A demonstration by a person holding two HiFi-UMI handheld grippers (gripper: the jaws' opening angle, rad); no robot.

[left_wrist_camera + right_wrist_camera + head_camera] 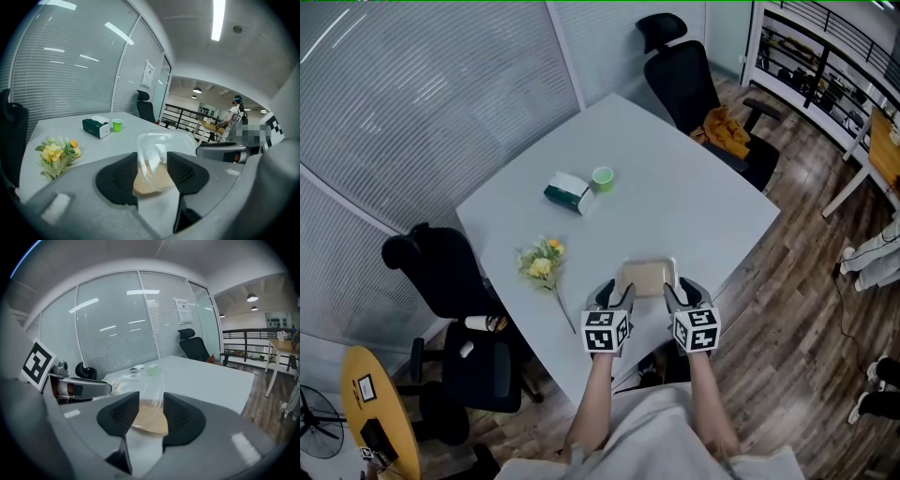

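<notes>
A clear plastic food box with a tan bottom sits near the table's front edge. My left gripper is at its left rim and my right gripper at its right rim. In the left gripper view the box has its rim between the black pads, and the left gripper is shut on it. The right gripper view shows the same: the box's thin wall is pinched in the right gripper. The opposite gripper shows at the side of each gripper view.
On the white table lie a bunch of yellow flowers, a dark green tissue box and a small green cup. Black office chairs stand at the left and at the far corner.
</notes>
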